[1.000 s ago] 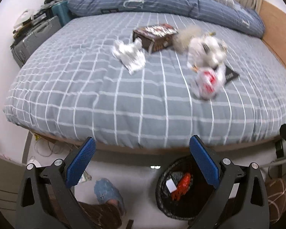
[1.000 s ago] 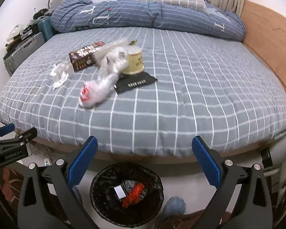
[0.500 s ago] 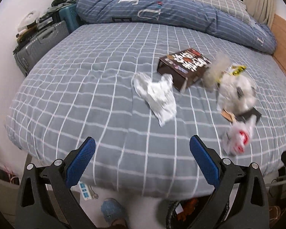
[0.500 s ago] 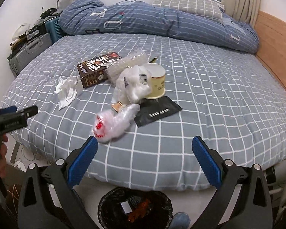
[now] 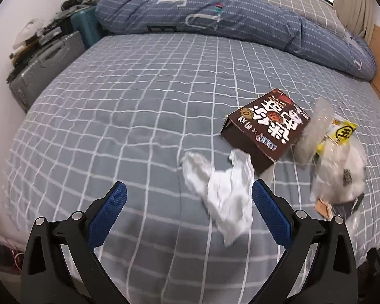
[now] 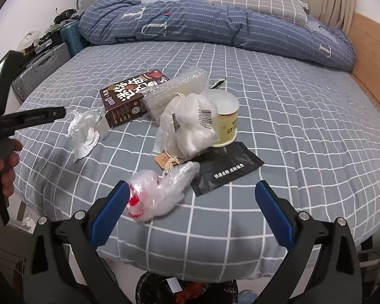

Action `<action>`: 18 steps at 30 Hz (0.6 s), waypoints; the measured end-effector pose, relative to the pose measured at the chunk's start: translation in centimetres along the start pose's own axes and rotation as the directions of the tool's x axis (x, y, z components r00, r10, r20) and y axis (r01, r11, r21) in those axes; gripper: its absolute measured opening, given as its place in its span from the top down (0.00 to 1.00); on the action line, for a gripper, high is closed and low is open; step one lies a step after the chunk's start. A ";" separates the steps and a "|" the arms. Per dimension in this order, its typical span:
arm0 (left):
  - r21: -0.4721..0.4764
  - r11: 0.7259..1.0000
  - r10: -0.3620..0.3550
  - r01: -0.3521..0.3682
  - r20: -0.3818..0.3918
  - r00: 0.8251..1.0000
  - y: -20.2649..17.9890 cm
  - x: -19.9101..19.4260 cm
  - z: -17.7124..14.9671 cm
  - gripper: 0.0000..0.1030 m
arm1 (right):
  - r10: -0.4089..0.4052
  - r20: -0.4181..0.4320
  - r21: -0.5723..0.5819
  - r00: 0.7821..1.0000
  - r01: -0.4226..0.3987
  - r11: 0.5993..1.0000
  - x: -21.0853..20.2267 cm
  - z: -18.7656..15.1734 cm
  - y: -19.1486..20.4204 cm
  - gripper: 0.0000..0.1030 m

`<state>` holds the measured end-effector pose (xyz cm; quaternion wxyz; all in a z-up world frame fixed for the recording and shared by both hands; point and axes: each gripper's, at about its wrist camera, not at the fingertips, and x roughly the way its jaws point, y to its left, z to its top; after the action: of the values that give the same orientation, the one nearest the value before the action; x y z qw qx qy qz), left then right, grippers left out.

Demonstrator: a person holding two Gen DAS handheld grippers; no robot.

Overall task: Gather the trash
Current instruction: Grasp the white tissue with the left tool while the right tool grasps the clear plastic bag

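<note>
Trash lies on the grey checked bed. A crumpled white tissue lies just ahead of my open, empty left gripper, toward its right finger; it also shows in the right wrist view. A brown snack box lies behind it. A clear plastic wad with red print lies at the left finger of my open, empty right gripper. Behind are a white plastic bag, a yellow paper cup, bubble wrap and a black pouch.
A black-lined trash bin stands on the floor below the bed edge. A folded blue duvet and pillow lie at the bed's far end. Suitcases stand at the left; a wooden bed frame runs along the right.
Both grippers rose from the bin at floor level and moved forward over the bed. The tissue now lies close to the left gripper, the plastic wad close to the right.
</note>
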<state>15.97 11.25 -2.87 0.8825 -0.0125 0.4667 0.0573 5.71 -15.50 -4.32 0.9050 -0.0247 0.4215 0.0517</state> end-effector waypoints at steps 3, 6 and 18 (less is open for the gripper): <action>0.017 1.000 -0.010 0.011 -0.034 0.999 -0.5 2.5 0.8 0.07 | 0.005 -0.015 -0.004 1.000 -0.006 1.000 1.2 0.2 0.3 0.08; 0.028 0.999 -0.029 0.031 -0.058 0.998 -1.1 4.3 0.7 0.10 | 0.015 -0.028 -0.007 0.999 -0.015 1.000 2.2 0.2 0.6 0.08; 0.064 0.997 -0.034 0.043 -0.131 0.991 -2.8 7.2 -1.7 0.53 | 0.067 -0.061 -0.014 0.996 -0.068 0.998 4.6 -0.8 1.5 0.10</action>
<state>18.93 8.99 -9.85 0.8510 0.0043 0.5246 0.0238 7.86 -13.75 -8.32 0.8894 -0.0190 0.4488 0.0849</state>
